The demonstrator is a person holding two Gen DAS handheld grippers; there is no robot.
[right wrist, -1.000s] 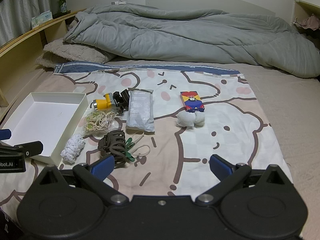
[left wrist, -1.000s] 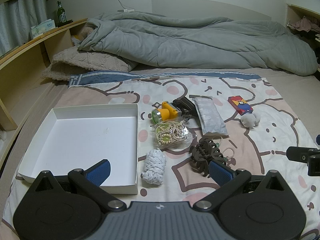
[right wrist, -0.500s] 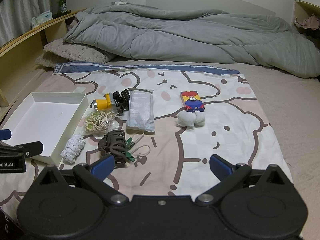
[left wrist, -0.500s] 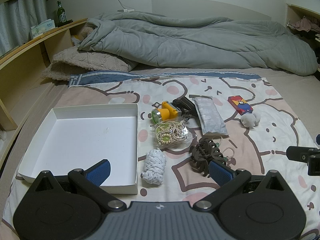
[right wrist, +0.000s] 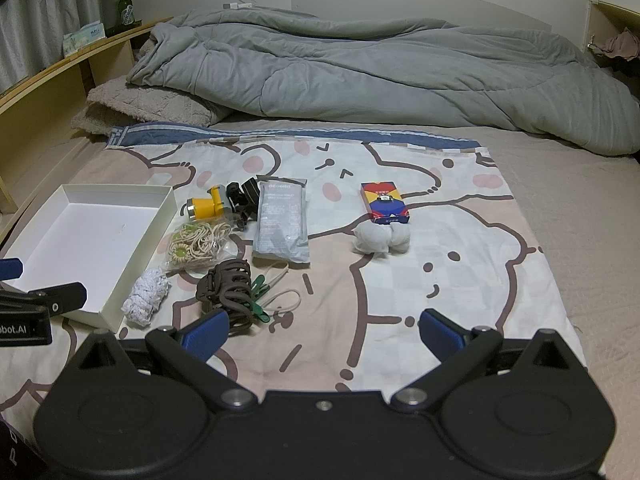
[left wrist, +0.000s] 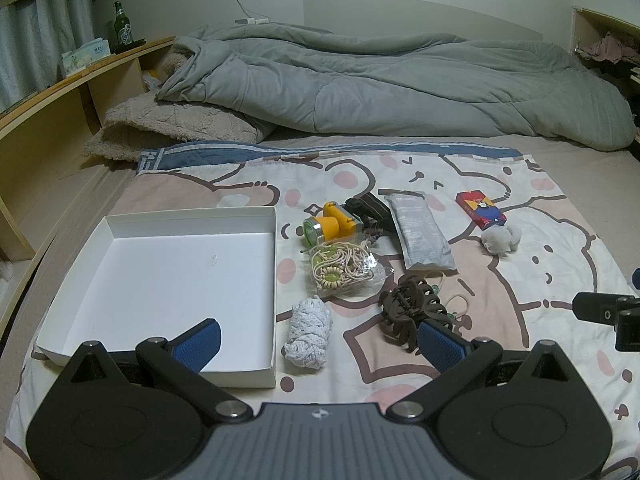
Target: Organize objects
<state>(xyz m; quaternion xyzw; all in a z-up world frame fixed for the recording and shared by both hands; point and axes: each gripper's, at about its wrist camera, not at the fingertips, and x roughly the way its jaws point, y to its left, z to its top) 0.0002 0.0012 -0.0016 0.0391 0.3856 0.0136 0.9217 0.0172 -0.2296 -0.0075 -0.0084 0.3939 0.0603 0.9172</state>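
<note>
An empty white box (left wrist: 120,248) (right wrist: 44,220) lies on the bear-print sheet at the left. Beside it lie a yellow headlamp (left wrist: 330,226) (right wrist: 206,207), a bag of hair ties (left wrist: 340,270) (right wrist: 196,246), a grey-white scrunchie (left wrist: 309,333) (right wrist: 146,294), a brown claw clip (left wrist: 408,312) (right wrist: 228,286), a grey pouch (left wrist: 420,232) (right wrist: 282,224), a red-blue card box (left wrist: 480,210) (right wrist: 384,203) and a white sock ball (left wrist: 500,239) (right wrist: 380,238). My left gripper (left wrist: 318,344) is open, low over the sheet near the scrunchie. My right gripper (right wrist: 324,332) is open and empty, right of the claw clip.
A rumpled grey duvet (left wrist: 380,88) and a beige blanket (left wrist: 168,132) fill the far side of the bed. A wooden shelf (left wrist: 60,92) with a green bottle (left wrist: 122,28) and tissues runs along the left. Green clips and a cord (right wrist: 276,300) lie by the claw clip.
</note>
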